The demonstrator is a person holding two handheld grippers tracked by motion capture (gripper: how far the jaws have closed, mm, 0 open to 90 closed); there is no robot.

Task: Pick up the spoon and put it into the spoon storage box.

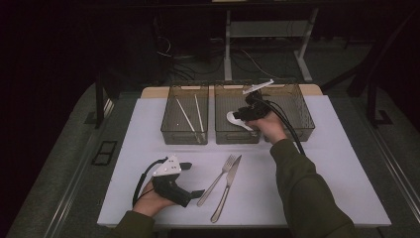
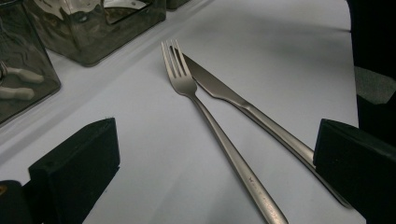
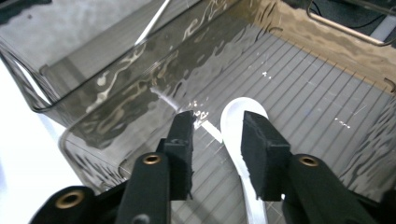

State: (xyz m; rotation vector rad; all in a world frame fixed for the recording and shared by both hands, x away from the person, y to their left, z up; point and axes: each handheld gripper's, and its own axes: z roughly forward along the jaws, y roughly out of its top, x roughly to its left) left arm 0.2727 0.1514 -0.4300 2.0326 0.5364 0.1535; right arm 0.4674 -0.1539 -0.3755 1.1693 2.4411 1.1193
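**Spoon in right bin, jaws released**

White spoon (image 3: 243, 154) lies on the floor of the right-hand bin (image 1: 302, 116). In the right gripper view, long axis runs 6 to 12, bowl at 12. Right gripper (image 3: 218, 140) jaws straddle the handle, parted, not pressing. Left gripper (image 1: 190, 179) jaws released, empty, resting on table (image 1: 346, 188) near fork (image 2: 219, 135) and knife (image 2: 252, 114).

Left gripper (image 1: 190, 179): black body, grey three-cornered plate on top, black cable looping behind, blocky black foam pads. Right gripper (image 1: 242, 115): black, brass-coloured rivets at the jaw arms, thick black cable. Person: dark olive long sleeves (image 1: 302, 193)
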